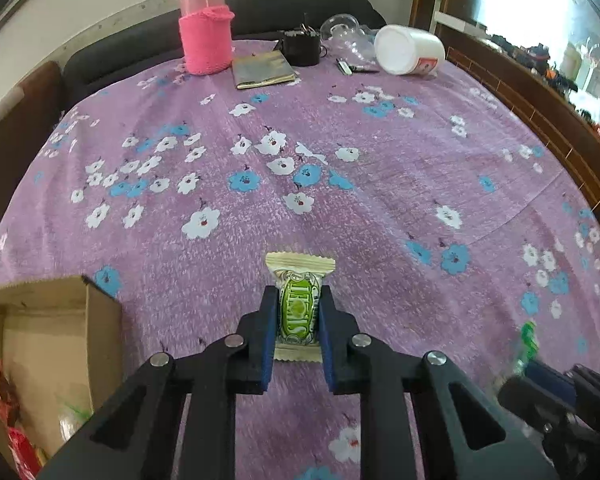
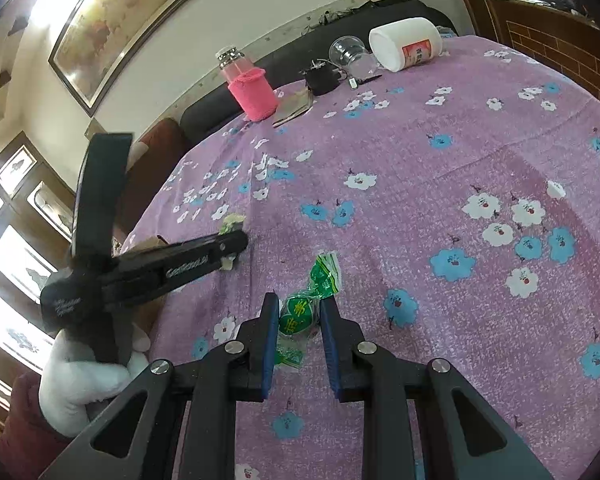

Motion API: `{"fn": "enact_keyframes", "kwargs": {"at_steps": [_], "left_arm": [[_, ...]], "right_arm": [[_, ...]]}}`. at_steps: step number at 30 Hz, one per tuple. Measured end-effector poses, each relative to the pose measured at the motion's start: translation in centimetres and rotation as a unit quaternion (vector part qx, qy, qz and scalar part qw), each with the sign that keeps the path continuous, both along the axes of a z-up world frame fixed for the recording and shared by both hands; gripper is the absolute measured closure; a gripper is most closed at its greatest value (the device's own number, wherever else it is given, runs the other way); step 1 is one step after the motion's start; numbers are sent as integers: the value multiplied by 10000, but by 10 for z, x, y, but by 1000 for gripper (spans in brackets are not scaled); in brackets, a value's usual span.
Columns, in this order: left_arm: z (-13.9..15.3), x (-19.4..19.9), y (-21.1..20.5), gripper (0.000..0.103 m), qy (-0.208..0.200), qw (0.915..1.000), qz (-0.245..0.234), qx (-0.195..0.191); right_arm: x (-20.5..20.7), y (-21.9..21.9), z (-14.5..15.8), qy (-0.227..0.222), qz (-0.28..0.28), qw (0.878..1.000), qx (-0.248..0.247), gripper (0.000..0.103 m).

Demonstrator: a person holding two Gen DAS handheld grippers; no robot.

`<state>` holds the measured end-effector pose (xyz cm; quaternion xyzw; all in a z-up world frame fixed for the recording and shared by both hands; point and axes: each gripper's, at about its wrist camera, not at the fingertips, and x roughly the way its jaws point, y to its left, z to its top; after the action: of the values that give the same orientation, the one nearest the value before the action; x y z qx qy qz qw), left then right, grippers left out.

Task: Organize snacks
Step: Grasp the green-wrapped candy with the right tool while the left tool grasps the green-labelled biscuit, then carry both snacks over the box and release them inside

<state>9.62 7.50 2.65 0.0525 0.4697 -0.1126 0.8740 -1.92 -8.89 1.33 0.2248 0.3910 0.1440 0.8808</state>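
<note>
Left gripper (image 1: 298, 312): fingers pinching the cream-wrapped snack (image 1: 299, 304) across its middle, pads on both long sides; the packet rests on the purple floral tabletop (image 1: 380, 200). No earlier frame, so only the grip itself is noted.

Right gripper (image 2: 300, 320): fingers closed on the green-wrapped candy (image 2: 296, 316) at its round body, twisted wrapper ends sticking out front and back, candy low over or on the cloth; cannot tell which.

Handling, judged: both items light, small, film-wrapped. Film is likely slick and crinkly; crimped and twisted ends are floppy, so grip the filled centre, as now. Contents may crush under hard squeeze.

Writing: green oval label on the cream packet carries lettering, not legible. Green candy shows yellow characters, unreadable here. Left gripper's side, seen from the right wrist, bears small white lettering, too blurred to read.

Outward: cardboard box (image 1: 100, 312) just left of the left gripper, already holding red-wrapped snacks (image 1: 4, 400); probable destination.
</note>
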Motion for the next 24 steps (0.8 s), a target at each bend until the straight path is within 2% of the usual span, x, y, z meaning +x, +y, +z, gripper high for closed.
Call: {"fn": "enact_keyframes", "kwargs": {"at_steps": [14, 21, 24], "left_arm": [[59, -90, 33, 85, -383, 9942, 64, -1007], [89, -151, 67, 85, -627, 9847, 217, -1609], [98, -170, 77, 85, -763, 9815, 195, -1745]], "right_arm": [[0, -21, -4, 43, -416, 9990, 156, 81], [-1, -35, -11, 165, -752, 9967, 260, 81], [-5, -36, -13, 355, -772, 9962, 175, 81]]}}
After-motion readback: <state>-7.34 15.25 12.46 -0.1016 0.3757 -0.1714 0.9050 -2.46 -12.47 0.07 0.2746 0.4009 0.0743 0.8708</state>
